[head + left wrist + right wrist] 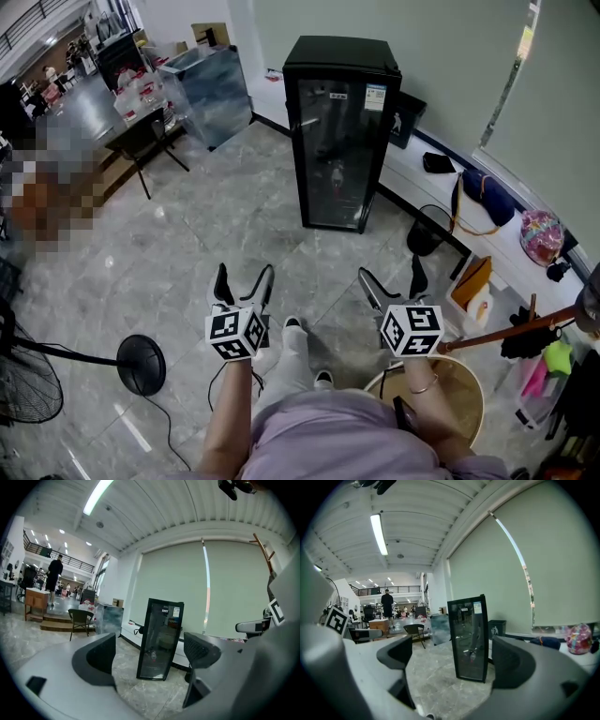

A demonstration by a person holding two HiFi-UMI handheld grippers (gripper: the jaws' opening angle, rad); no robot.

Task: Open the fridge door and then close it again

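Head view: fridge [342,56] upright, door [336,155] nearside.

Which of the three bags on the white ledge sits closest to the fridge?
The small flat black pouch; the dark blue bag and the pink patterned bag lie farther along the ledge from the fridge.

I can't read any words or numbers from here. The fridge [339,131] door carries two stickers [376,97] near its top, their print too small for me. The bin [405,120] beside it shows a white pictogram.
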